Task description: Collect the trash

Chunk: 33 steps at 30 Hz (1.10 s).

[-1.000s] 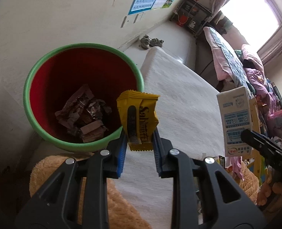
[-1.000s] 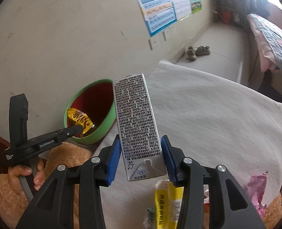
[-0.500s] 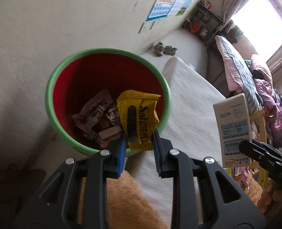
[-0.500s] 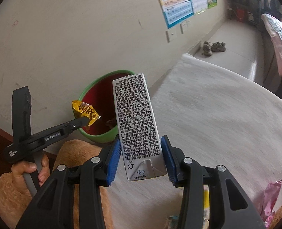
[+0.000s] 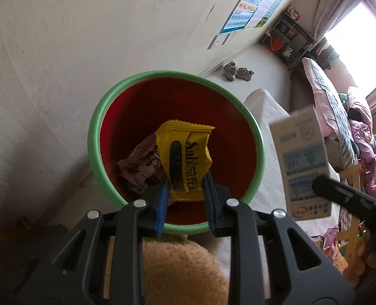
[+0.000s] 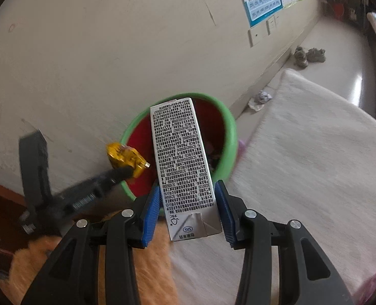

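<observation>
Clamping a yellow crinkled snack wrapper (image 5: 185, 157), your left gripper (image 5: 185, 190) hangs over the red plastic bin with a green rim (image 5: 99, 117), where brown crumpled wrappers (image 5: 139, 165) lie. Your right gripper (image 6: 188, 203) grips a white printed milk carton (image 6: 180, 157) upright, just beside that bin.
</observation>
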Motion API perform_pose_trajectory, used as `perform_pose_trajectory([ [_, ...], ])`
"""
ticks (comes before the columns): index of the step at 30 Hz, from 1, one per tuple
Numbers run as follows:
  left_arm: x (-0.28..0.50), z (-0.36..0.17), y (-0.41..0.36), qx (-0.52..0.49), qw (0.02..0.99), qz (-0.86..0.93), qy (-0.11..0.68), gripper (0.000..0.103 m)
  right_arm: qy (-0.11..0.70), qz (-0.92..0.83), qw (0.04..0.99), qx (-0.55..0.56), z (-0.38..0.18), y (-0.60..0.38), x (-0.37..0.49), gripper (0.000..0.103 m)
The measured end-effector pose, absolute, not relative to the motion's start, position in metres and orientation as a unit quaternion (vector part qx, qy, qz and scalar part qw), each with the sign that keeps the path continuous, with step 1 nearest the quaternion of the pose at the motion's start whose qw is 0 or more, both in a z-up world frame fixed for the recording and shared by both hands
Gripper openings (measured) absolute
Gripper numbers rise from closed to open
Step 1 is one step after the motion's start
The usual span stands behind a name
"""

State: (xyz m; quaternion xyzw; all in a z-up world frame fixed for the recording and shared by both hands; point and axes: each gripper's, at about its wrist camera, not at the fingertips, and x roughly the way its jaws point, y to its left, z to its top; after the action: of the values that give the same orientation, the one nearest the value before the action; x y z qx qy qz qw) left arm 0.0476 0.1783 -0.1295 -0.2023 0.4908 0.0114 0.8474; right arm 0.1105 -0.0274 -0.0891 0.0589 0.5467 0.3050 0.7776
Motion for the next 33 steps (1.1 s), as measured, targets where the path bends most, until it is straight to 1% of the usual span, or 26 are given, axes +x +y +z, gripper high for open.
perform_pose_trajectory([
  [2, 0.051, -0.131, 0.179, -0.203, 0.847, 0.012, 0.492, 0.025, 0.540, 0.308, 0.782, 0.054, -0.085, -0.018, 0.115, 0.042],
  [3, 0.053, -0.132, 0.179, -0.203, 0.847, 0.014, 0.492, 0.025, 0.532, 0.309, 0.787, 0.053, -0.082, -0.014, 0.118, 0.043],
  [4, 0.053, -0.133, 0.180, -0.203, 0.846, 0.016, 0.492, 0.032, 0.526, 0.309, 0.790, 0.054, -0.080, -0.011, 0.118, 0.049],
  [5, 0.054, -0.134, 0.182, -0.204, 0.845, 0.020, 0.493, 0.049, 0.522, 0.309, 0.793, 0.057, -0.078, -0.009, 0.120, 0.055],
  [6, 0.053, -0.134, 0.182, -0.206, 0.846, 0.024, 0.491, 0.053, 0.520, 0.308, 0.795, 0.058, -0.077, -0.008, 0.122, 0.063],
  [16, 0.044, -0.134, 0.169, -0.190, 0.847, 0.022, 0.496, 0.054, 0.516, 0.287, 0.804, 0.068, -0.070, -0.045, 0.108, 0.063],
  [25, 0.044, -0.102, 0.123, -0.149, 0.868, -0.013, 0.474, 0.055, 0.481, 0.263, 0.836, 0.034, -0.054, -0.090, 0.077, 0.063],
  [27, 0.042, -0.095, 0.111, -0.139, 0.872, -0.021, 0.469, 0.055, 0.476, 0.252, 0.842, 0.032, -0.054, -0.104, 0.070, 0.065],
  [28, 0.042, -0.092, 0.105, -0.134, 0.874, -0.026, 0.467, 0.055, 0.475, 0.246, 0.844, 0.034, -0.054, -0.110, 0.067, 0.068],
  [29, 0.041, -0.089, 0.099, -0.130, 0.874, -0.030, 0.467, 0.057, 0.475, 0.240, 0.846, 0.037, -0.055, -0.117, 0.064, 0.069],
  [33, 0.040, -0.083, 0.079, -0.124, 0.874, -0.046, 0.467, 0.058, 0.479, 0.212, 0.850, 0.050, -0.060, -0.152, 0.052, 0.069],
])
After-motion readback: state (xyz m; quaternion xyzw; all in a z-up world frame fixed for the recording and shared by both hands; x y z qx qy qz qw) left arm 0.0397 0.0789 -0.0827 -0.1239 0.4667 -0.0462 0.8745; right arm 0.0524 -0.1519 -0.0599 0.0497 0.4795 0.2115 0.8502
